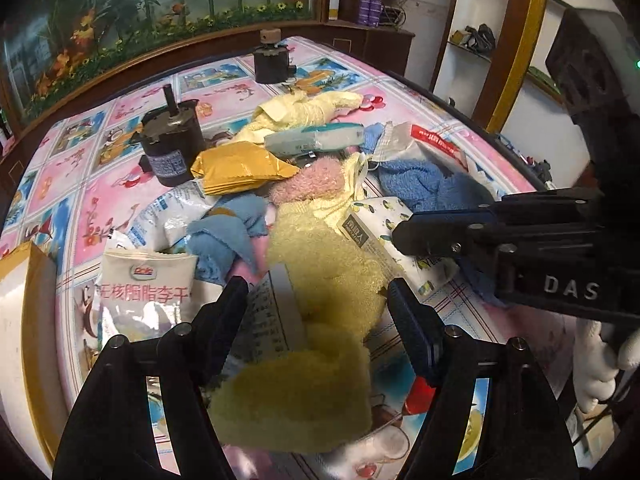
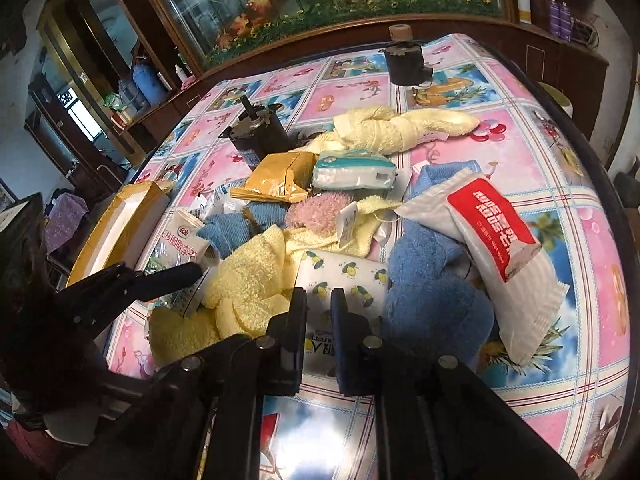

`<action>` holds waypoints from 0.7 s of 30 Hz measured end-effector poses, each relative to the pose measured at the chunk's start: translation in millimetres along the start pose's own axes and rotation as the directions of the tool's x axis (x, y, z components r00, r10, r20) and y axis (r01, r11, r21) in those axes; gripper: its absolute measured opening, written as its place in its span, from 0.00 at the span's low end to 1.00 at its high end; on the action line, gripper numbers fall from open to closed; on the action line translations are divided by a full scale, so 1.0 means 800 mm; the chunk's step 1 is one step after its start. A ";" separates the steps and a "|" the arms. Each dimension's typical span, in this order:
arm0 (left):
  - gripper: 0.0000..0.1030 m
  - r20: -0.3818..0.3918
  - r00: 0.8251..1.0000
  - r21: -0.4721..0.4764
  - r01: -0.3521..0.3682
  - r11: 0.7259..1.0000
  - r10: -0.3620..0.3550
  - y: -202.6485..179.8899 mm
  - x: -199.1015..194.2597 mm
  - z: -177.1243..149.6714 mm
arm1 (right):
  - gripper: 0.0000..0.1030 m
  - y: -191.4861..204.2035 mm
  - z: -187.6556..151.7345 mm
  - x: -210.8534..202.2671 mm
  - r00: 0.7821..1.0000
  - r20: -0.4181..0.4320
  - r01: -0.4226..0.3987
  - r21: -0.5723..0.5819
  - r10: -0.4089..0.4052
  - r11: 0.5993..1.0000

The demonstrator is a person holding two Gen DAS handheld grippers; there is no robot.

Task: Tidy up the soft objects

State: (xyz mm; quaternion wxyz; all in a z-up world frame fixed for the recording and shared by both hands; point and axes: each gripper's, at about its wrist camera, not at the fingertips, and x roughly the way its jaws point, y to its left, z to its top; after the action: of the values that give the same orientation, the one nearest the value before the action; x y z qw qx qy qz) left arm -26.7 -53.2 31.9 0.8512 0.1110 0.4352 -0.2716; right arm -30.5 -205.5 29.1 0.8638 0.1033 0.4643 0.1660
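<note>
A pile of soft things lies on the patterned tablecloth (image 1: 100, 200): a fuzzy yellow towel (image 1: 320, 280) (image 2: 248, 276), a blue towel (image 1: 424, 184) (image 2: 432, 292), a pink fluffy cloth (image 1: 308, 184) (image 2: 316, 208), a pale yellow towel (image 1: 304, 112) (image 2: 400, 124) and a small blue cloth (image 1: 224, 236) (image 2: 228, 232). My left gripper (image 1: 316, 304) is open, its jaws either side of the yellow towel. My right gripper (image 2: 319, 312) (image 1: 404, 236) is nearly shut on the near edge of a lemon-print tissue pack (image 2: 344, 276) (image 1: 384, 232).
Packets mix with the cloths: a Dole snack bag (image 1: 144, 280), a yellow mailer (image 1: 240, 168), a wet-wipe pack with a red label (image 2: 500, 240), a teal-white tissue pack (image 2: 352, 170). Two black motors (image 1: 172, 140) (image 1: 272, 60) stand behind. A cardboard box (image 2: 120, 228) is at the left.
</note>
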 end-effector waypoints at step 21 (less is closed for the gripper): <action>0.42 0.164 0.982 -0.250 0.135 0.959 -0.095 0.062 -0.124 -0.067 | 0.57 0.044 -0.017 0.048 0.967 -0.091 0.215 -0.219 -0.239 0.952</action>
State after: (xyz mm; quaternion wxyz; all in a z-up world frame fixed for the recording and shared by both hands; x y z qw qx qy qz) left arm -82.8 47.3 77.2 0.8715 -0.0479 0.4073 -0.2690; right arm -28.8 -157.7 3.5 0.8548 -0.0511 0.5027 0.1185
